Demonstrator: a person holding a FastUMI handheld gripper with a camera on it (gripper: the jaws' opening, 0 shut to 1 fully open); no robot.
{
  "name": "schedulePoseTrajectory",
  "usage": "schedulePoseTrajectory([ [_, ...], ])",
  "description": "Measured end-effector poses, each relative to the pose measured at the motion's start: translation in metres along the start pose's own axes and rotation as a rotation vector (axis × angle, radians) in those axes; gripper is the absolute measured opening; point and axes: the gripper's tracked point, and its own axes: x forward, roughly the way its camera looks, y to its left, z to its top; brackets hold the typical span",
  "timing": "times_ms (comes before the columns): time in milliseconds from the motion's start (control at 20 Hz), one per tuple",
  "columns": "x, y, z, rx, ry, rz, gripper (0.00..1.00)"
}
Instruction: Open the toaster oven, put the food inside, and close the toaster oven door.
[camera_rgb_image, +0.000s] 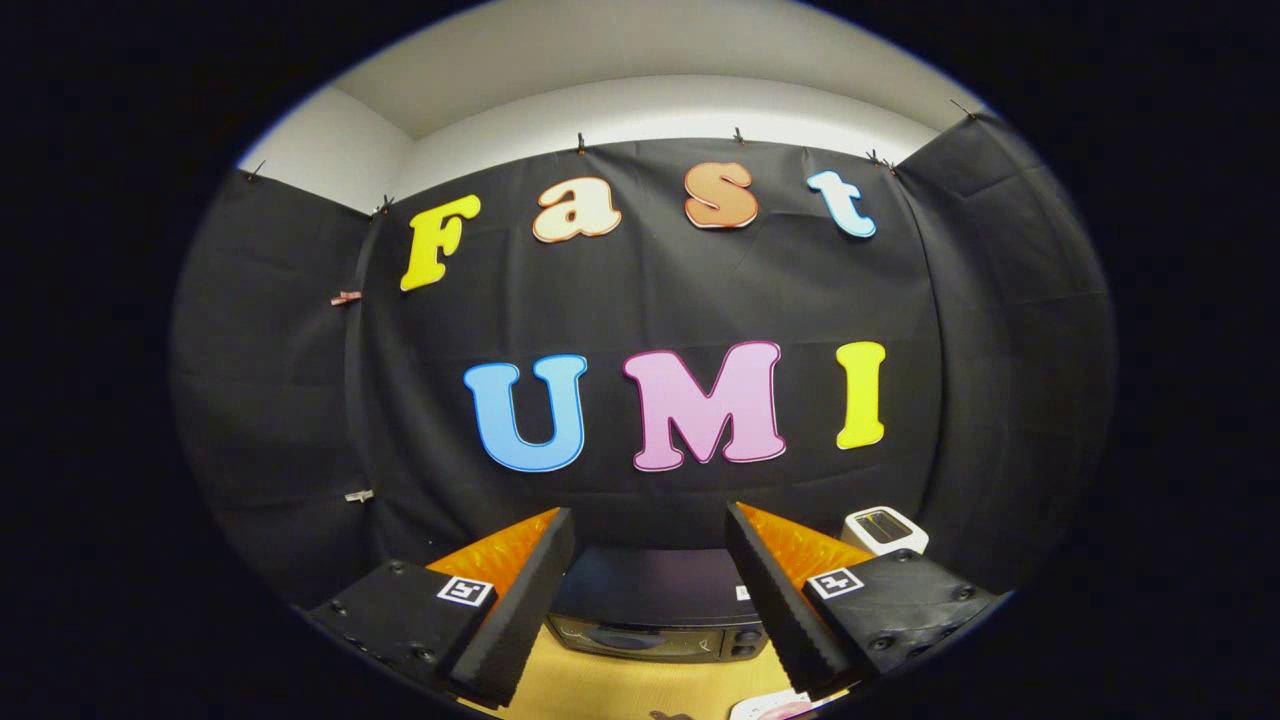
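Gripper (650, 610) spread and empty, oven (655, 610) dead ahead beyond fingers at table's (640, 690) far edge, door shut, broadside on.

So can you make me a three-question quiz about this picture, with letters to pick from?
1. Where is the toaster oven?
A. ahead of the gripper, seen between its fingers
B. on top of the white toaster
C. held by a hand

2. What colour is the pop-up toaster?
A. red
B. white
C. green

3. How is the gripper?
A. shut on food
B. shut on the door
C. open, holding nothing

Answers:
1 A: the dark oven sits on the wooden table beyond the two fingers.
2 B: its body is white, beside the right finger.
3 C: the fingers stand wide apart.
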Motion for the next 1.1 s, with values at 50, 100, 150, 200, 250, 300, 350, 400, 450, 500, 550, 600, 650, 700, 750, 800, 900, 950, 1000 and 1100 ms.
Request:
schedulePoseTrajectory([
  [50,0.011,0.008,-0.017,-0.010,-0.004,-0.002,0.98],
  [100,0.021,0.015,-0.035,-0.015,-0.002,0.000,0.98],
  [150,0.030,0.021,-0.057,-0.015,0.013,0.000,0.98],
  [200,0.038,0.026,-0.082,-0.012,0.049,-0.002,0.98],
  [250,0.046,0.029,-0.106,-0.017,0.086,-0.004,0.98],
  [300,0.056,0.031,-0.129,-0.036,0.124,-0.008,0.98],
  [350,0.065,0.032,-0.147,-0.058,0.148,-0.012,0.99],
  [400,0.074,0.034,-0.164,-0.068,0.174,-0.016,0.99],
  [450,0.082,0.035,-0.180,-0.058,0.201,-0.015,0.99],
  [500,0.089,0.037,-0.198,-0.037,0.242,-0.020,0.99],
  [550,0.093,0.034,-0.217,-0.020,0.291,-0.034,0.99],
  [600,0.098,0.028,-0.235,-0.007,0.332,-0.054,0.99],
  [650,0.101,0.022,-0.249,0.003,0.368,-0.074,0.99],
  [700,0.104,0.016,-0.259,0.009,0.392,-0.095,0.99],
  [750,0.105,0.009,-0.267,0.010,0.412,-0.118,0.99],
  [800,0.106,0.003,-0.274,0.010,0.431,-0.138,0.99],
  [900,0.103,-0.005,-0.284,0.005,0.462,-0.173,0.99],
  [950,0.105,-0.003,-0.286,-0.003,0.454,-0.169,0.97],
  [1000,0.102,-0.002,-0.287,-0.029,0.459,-0.173,0.97],
  [1100,0.102,-0.001,-0.289,-0.061,0.451,-0.168,0.97],
])
